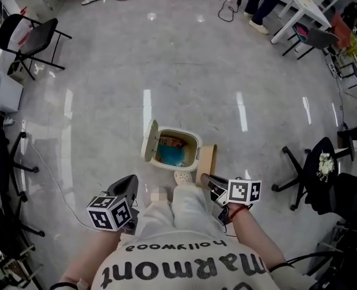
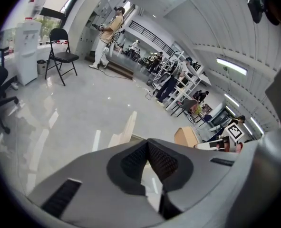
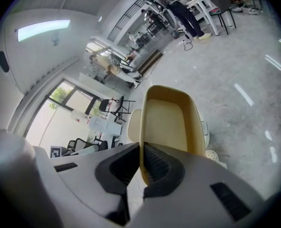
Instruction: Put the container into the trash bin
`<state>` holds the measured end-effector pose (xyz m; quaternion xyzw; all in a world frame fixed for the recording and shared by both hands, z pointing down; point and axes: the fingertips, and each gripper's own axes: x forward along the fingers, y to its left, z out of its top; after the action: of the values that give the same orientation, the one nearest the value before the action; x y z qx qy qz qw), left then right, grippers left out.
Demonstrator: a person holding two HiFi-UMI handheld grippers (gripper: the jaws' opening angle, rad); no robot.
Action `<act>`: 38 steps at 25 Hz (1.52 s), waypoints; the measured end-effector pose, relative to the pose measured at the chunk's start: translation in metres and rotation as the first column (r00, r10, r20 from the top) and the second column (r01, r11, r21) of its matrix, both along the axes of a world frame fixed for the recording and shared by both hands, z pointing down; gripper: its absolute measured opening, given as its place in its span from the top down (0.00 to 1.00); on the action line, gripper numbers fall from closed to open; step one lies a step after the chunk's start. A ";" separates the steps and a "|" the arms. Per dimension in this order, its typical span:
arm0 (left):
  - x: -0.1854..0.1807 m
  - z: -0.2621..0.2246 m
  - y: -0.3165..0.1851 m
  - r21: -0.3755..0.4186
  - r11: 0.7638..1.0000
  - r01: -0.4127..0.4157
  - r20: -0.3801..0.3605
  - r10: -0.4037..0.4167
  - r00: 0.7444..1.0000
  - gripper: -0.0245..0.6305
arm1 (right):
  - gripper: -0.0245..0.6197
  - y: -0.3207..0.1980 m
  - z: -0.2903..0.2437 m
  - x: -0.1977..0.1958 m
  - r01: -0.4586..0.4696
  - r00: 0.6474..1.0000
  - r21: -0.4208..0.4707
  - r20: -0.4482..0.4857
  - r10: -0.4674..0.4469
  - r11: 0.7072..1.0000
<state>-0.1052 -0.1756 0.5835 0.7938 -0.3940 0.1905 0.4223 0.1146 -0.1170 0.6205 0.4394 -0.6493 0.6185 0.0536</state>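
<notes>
Down on the floor, just beyond the person's feet, the trash bin (image 1: 193, 140) stands with its lid tipped up on the left and some blue and orange rubbish inside. Just right of it, the tan container (image 1: 206, 161) hangs from the right hand-held gripper (image 1: 208, 179). That gripper's jaws are clenched on one thin wall of the container, whose open hollow faces away in the right gripper view. The left hand-held gripper (image 1: 128, 181) hangs near the person's left leg, jaws pressed together on nothing. By my reading the drop is the step in hand: the container needs shifting left over the bin's mouth, clear of the rim and lid, before the jaws release.
</notes>
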 end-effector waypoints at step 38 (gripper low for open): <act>0.064 0.169 0.021 -0.287 0.916 0.279 0.131 -0.251 0.959 0.96 | 0.95 -0.103 0.253 -0.037 0.704 0.683 -0.327 0.064 -0.728 0.631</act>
<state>-0.0413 -0.1547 0.7526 0.6494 -0.4831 0.2256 0.5423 0.0777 -0.2200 0.8738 0.1529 -0.6559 0.6278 0.3903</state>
